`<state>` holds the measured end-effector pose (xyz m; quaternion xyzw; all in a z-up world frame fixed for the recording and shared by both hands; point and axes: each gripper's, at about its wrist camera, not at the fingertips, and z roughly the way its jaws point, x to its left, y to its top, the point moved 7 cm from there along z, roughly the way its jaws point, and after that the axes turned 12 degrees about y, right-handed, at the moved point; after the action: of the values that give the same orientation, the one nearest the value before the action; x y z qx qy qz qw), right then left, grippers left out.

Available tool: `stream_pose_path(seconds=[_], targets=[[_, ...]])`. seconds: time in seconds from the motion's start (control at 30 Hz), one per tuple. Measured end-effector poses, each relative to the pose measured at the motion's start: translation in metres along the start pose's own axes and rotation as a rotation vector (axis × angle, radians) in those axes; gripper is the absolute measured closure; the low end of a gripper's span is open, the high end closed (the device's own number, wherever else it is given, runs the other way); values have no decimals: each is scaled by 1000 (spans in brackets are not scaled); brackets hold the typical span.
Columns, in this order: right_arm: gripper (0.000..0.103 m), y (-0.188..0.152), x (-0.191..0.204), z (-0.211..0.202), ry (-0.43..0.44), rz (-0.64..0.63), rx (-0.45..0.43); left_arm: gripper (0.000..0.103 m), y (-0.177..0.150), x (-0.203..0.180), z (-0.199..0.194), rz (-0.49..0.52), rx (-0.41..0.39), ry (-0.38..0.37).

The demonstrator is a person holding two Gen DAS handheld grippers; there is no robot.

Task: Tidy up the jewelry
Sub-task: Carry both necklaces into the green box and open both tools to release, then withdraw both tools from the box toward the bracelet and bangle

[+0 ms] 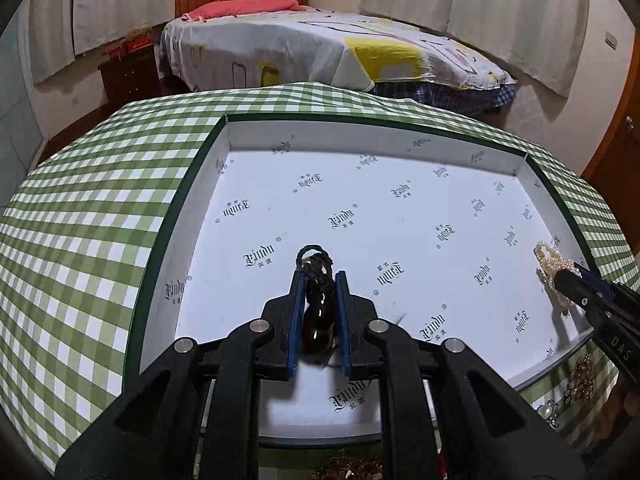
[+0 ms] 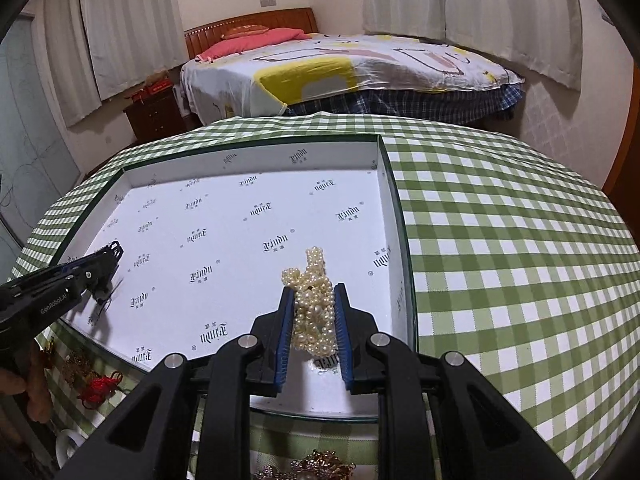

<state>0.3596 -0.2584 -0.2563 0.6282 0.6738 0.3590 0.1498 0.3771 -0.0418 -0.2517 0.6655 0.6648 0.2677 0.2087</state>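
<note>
two grippers over one box (image 1: 224, 184): left gripper (image 1: 319, 278) clamps dark bracelet (image 1: 318, 300), right gripper (image 2: 314, 290) clamps pearl strand (image 2: 314, 304)

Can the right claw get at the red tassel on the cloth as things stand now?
Probably not yet. The right claw is shut on the pearl bracelet over the box, so it has no free grip. The red tassel lies near the left claw, whose arm crosses above it.
</note>
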Motion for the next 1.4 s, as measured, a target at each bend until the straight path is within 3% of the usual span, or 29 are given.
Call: stream_pose_path(seconds=[0.17,0.33,0.53,0.93,1.27,1.4], targets=[[69,1,1,-1,8,-1,-9,60,0,2,0,-3,-1,10],[68,1,2,-5,27,12,-17,51,0,7,-5,-18,-13,11],[64,5,11,-26,31,0,-76,37,2,12,-38,-23,-98,24],[63,-21,39,-78,-10,-60,-157,33,-24,22,-106,-53,-205,30],[63,-69,64,-104,-10,-71,-176,33,-72,41,-143,-71,-221,55],[57,-89,76,-109,3,-79,-170,33,-95,51,-152,-81,-211,65]])
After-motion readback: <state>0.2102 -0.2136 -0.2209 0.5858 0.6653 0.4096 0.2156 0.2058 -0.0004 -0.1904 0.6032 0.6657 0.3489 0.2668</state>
